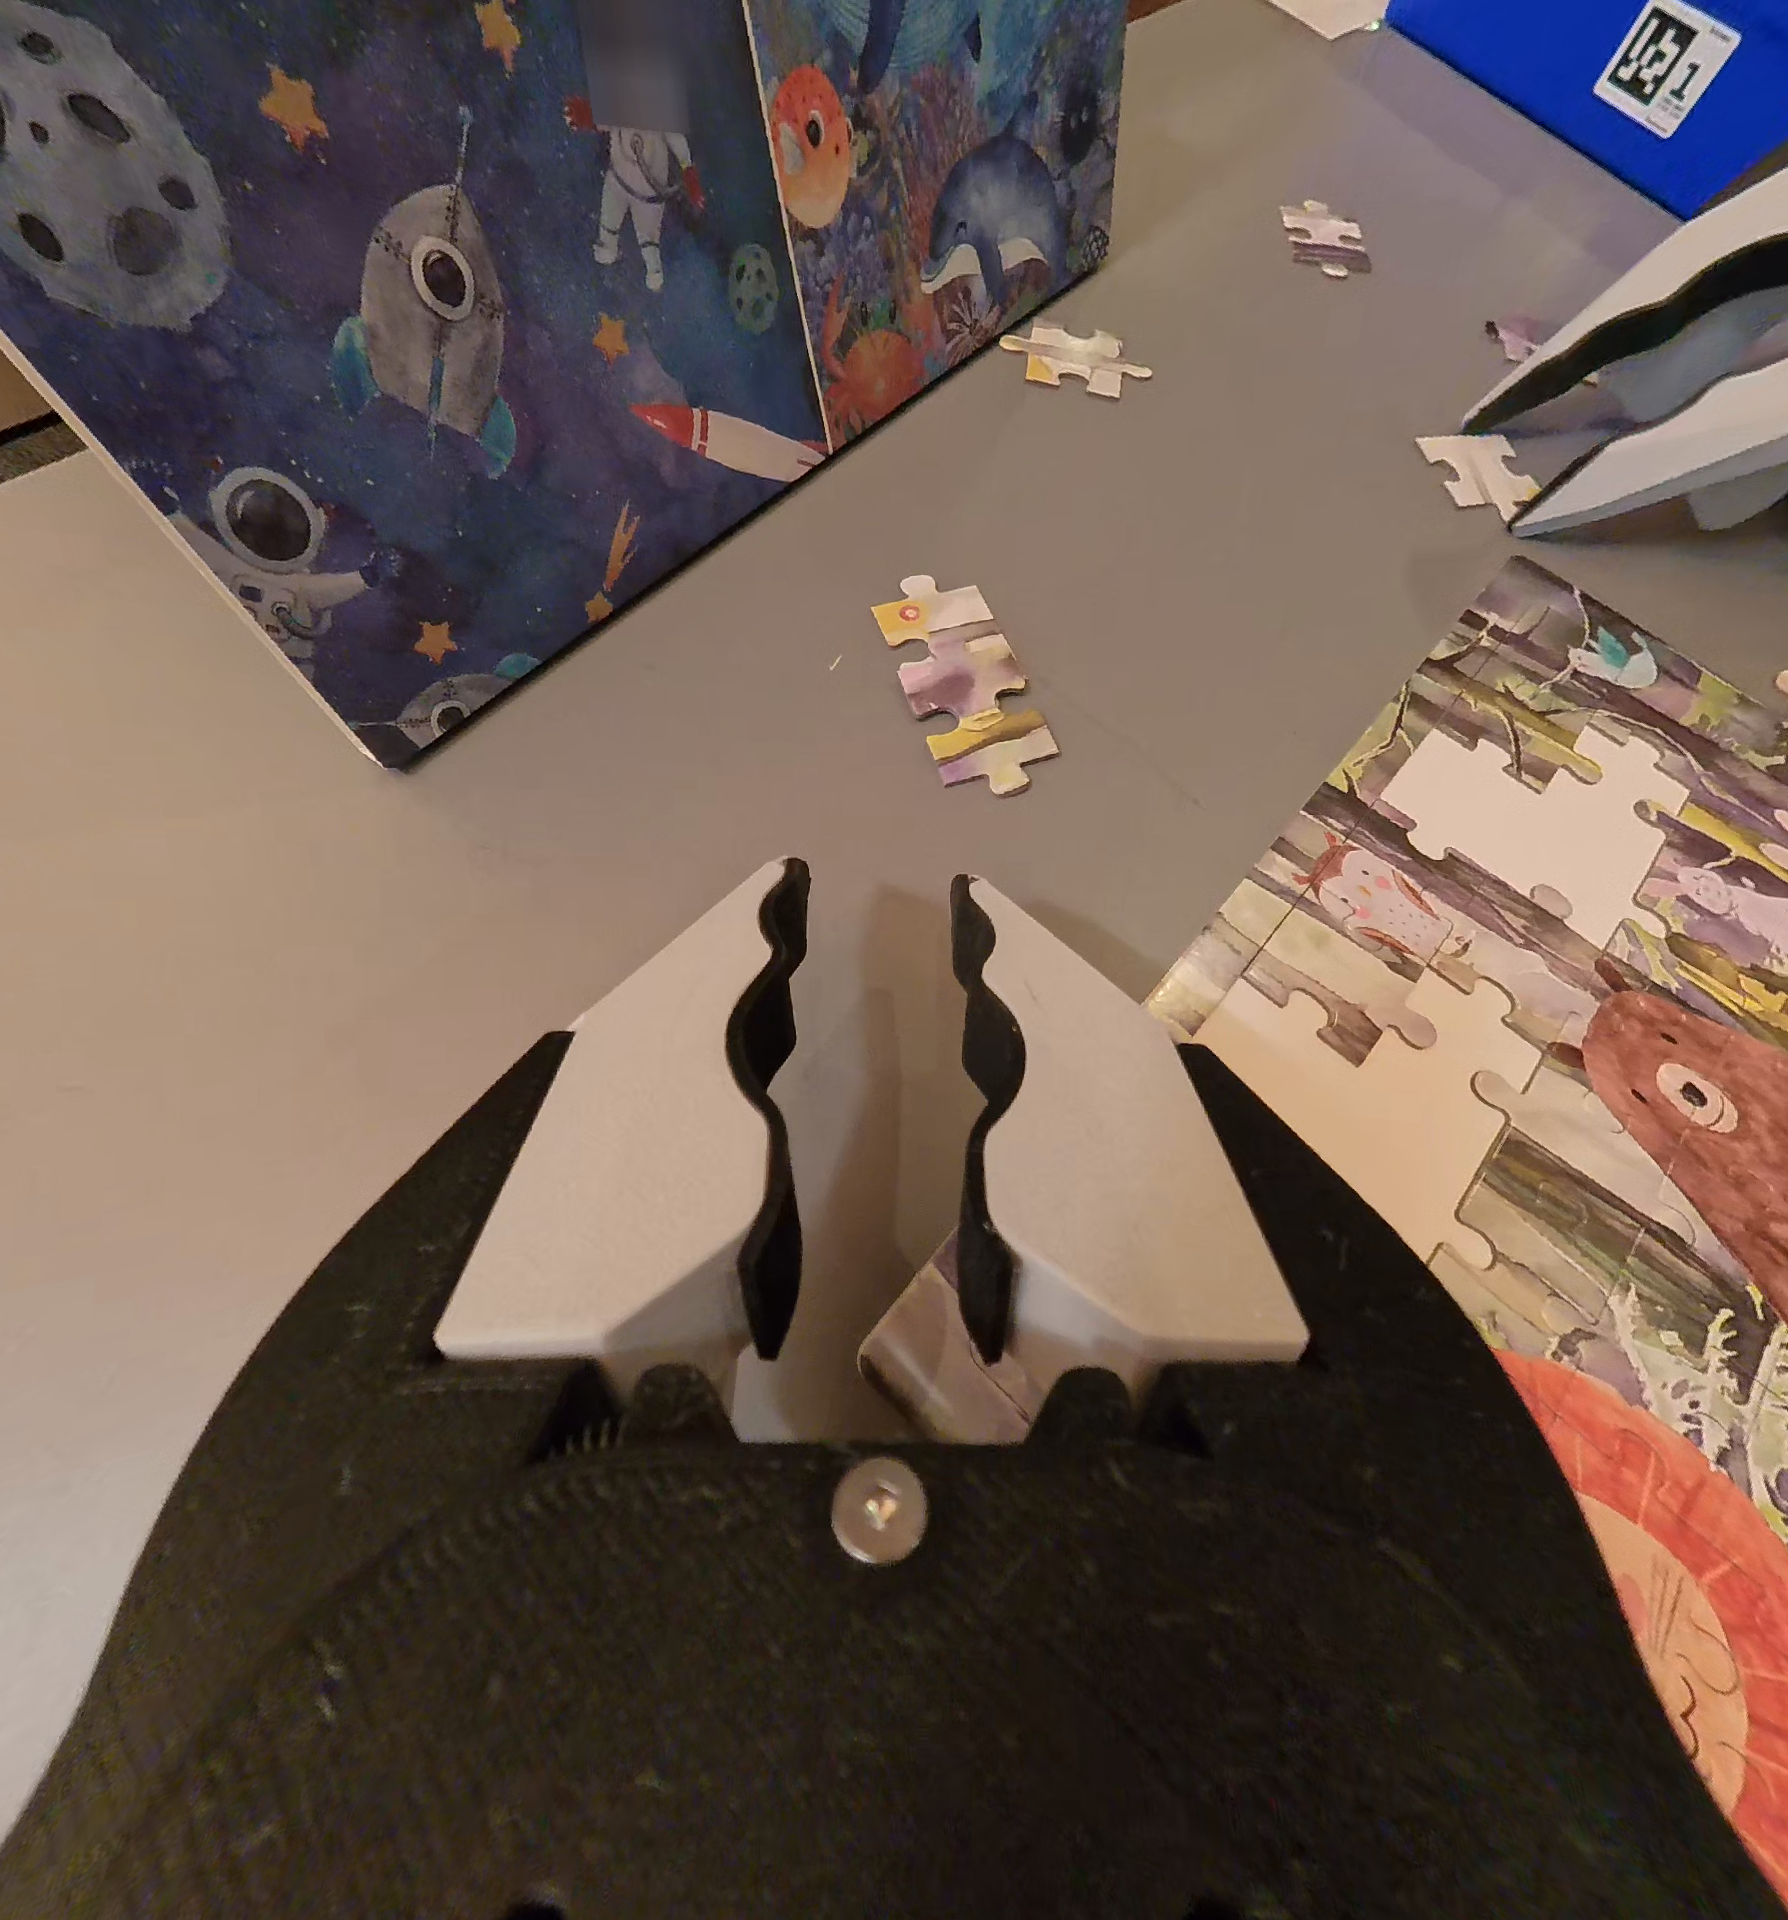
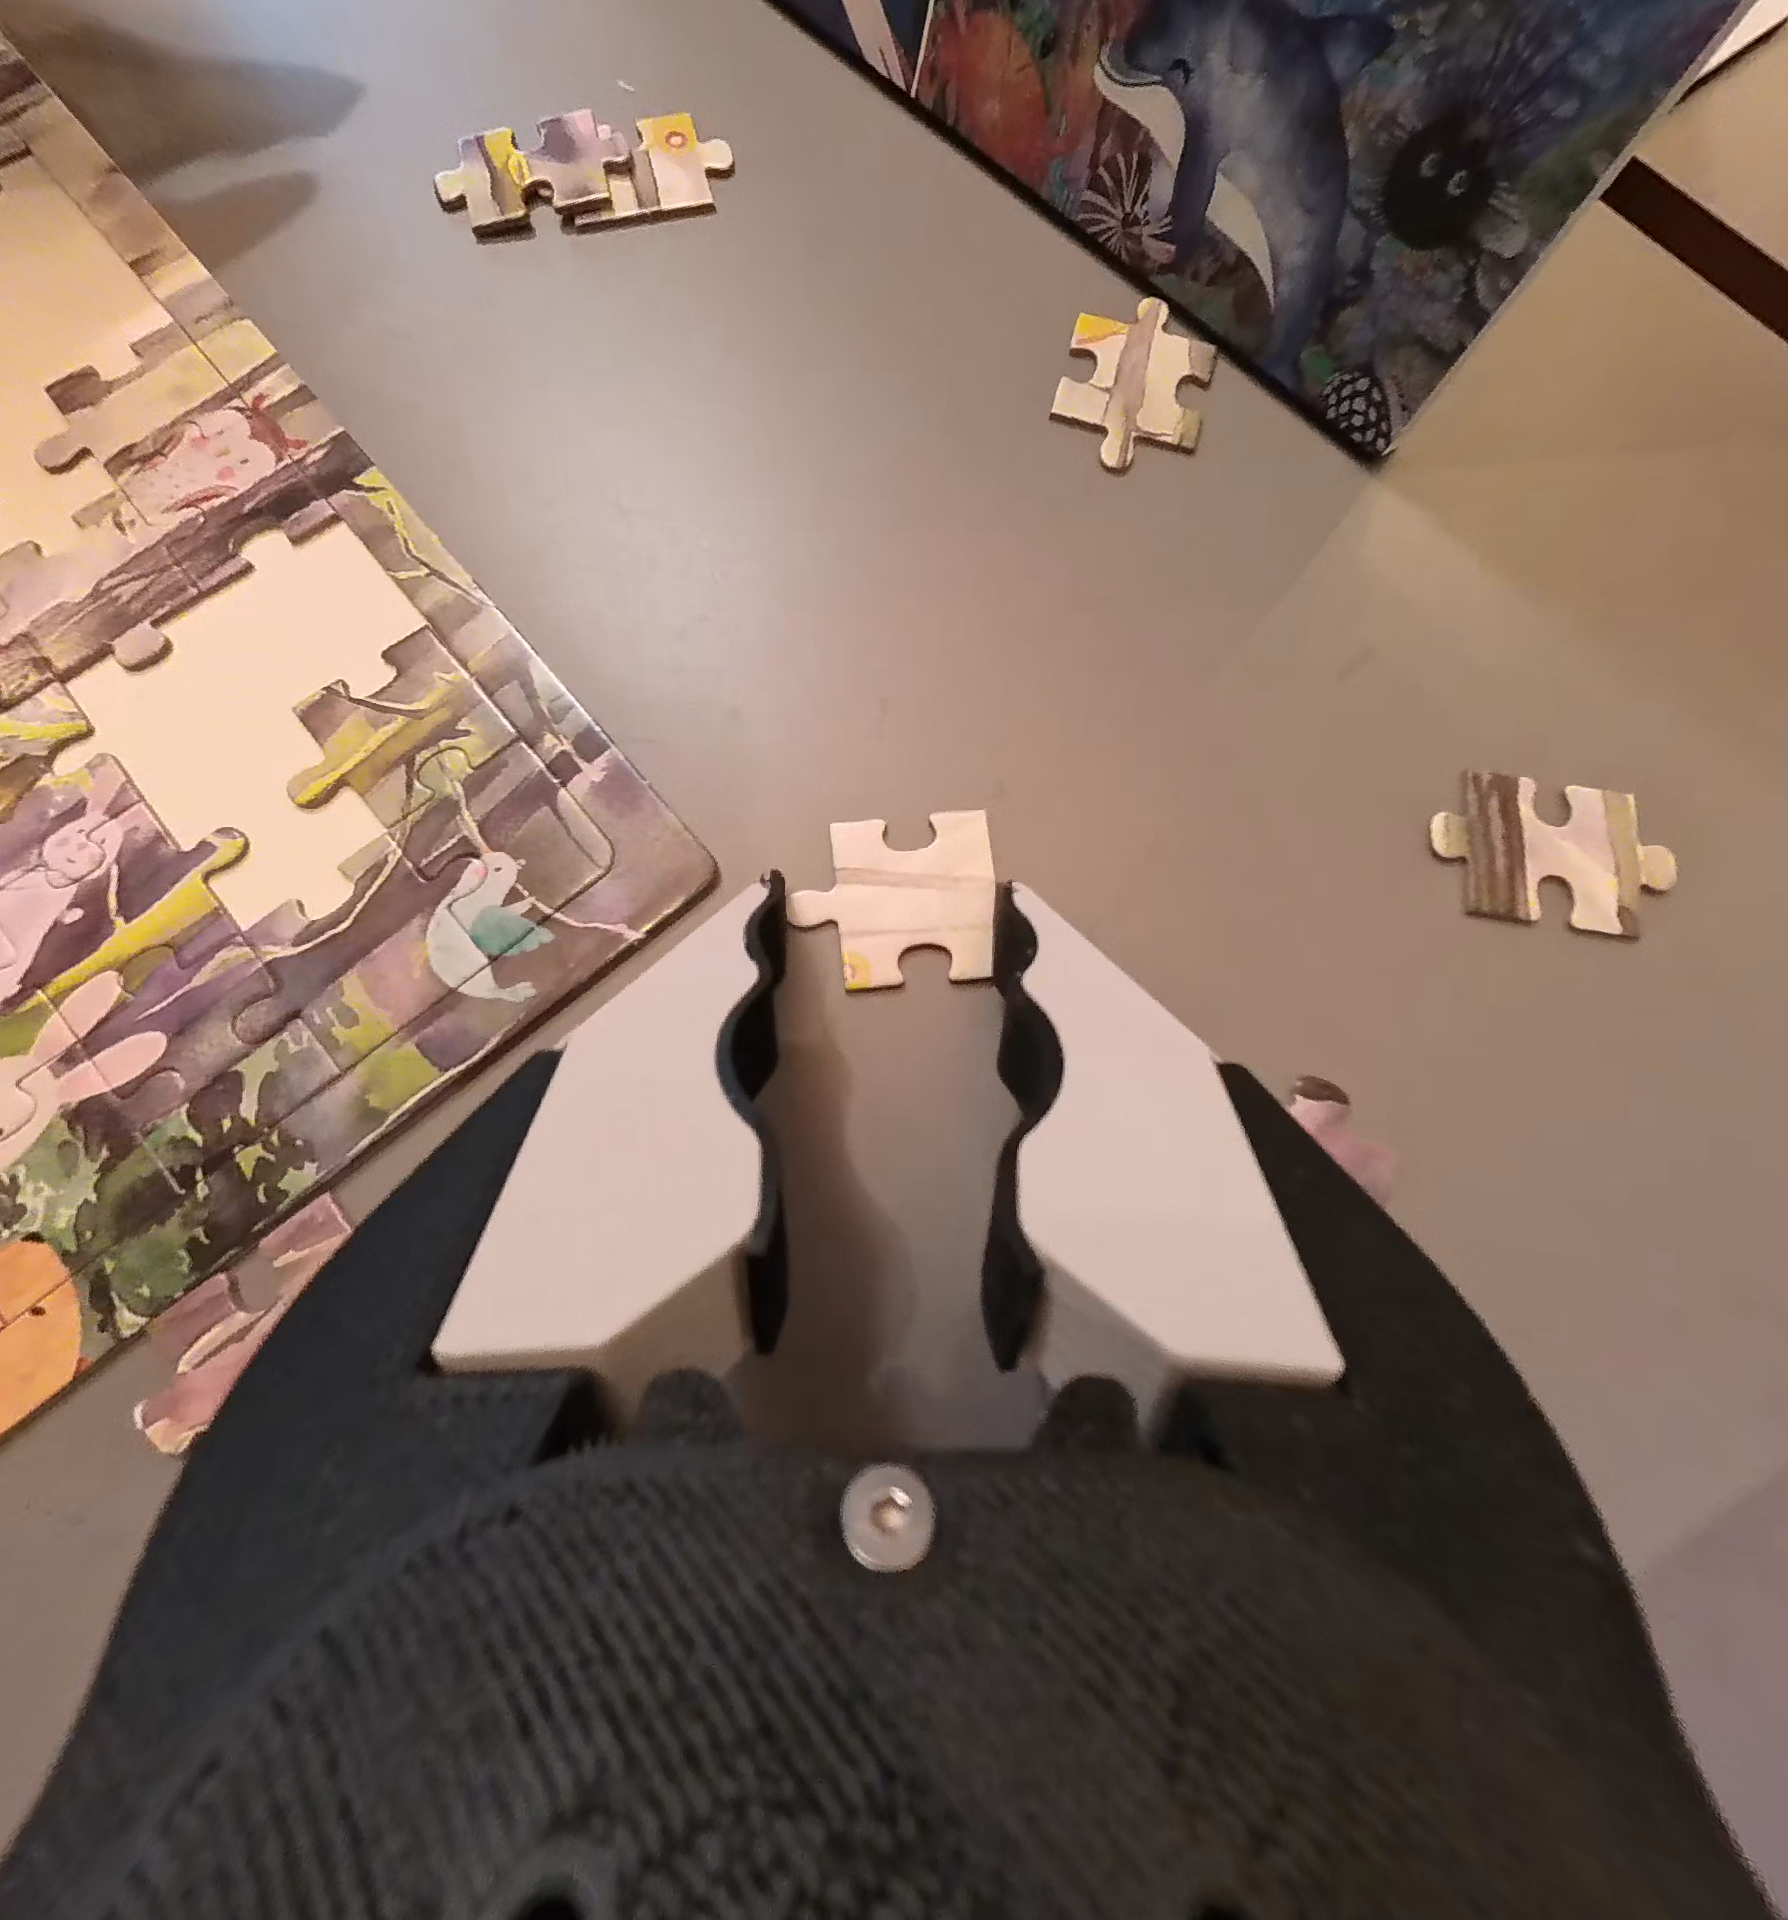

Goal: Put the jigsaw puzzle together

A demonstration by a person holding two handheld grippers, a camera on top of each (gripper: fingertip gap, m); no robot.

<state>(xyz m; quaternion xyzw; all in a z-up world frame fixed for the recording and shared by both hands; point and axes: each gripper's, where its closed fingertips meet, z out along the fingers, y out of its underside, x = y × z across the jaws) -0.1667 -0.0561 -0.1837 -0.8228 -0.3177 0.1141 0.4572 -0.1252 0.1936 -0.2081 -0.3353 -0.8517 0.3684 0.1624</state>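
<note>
The partly built jigsaw puzzle [image 1: 1700, 1143] lies on the grey table, with a pale unfilled gap [image 1: 1524, 821] near its far corner. It also shows at the left of the right wrist view [image 2: 516, 831], with the same gap [image 2: 235, 665]. My right gripper [image 2: 890, 886] is open and low over the table. Its tips straddle a whitish loose piece [image 2: 911, 899] that lies flat just off the puzzle's corner. The left wrist view shows this gripper [image 1: 1498, 476] around that piece [image 1: 1470, 473]. My left gripper [image 1: 877, 876] is open and empty above bare table.
A strip of three joined pieces [image 1: 968, 691] [image 2: 578, 171] lies ahead. Single pieces [image 1: 1077, 358] [image 1: 1326, 237] [image 2: 1134, 384] [image 2: 1555, 857] are scattered around. The illustrated puzzle box [image 1: 350, 312] [image 2: 1285, 156] stands at the back. A blue box [image 1: 1492, 62] sits far right. Across from one pair of fingers to the other is roughly 25 cm.
</note>
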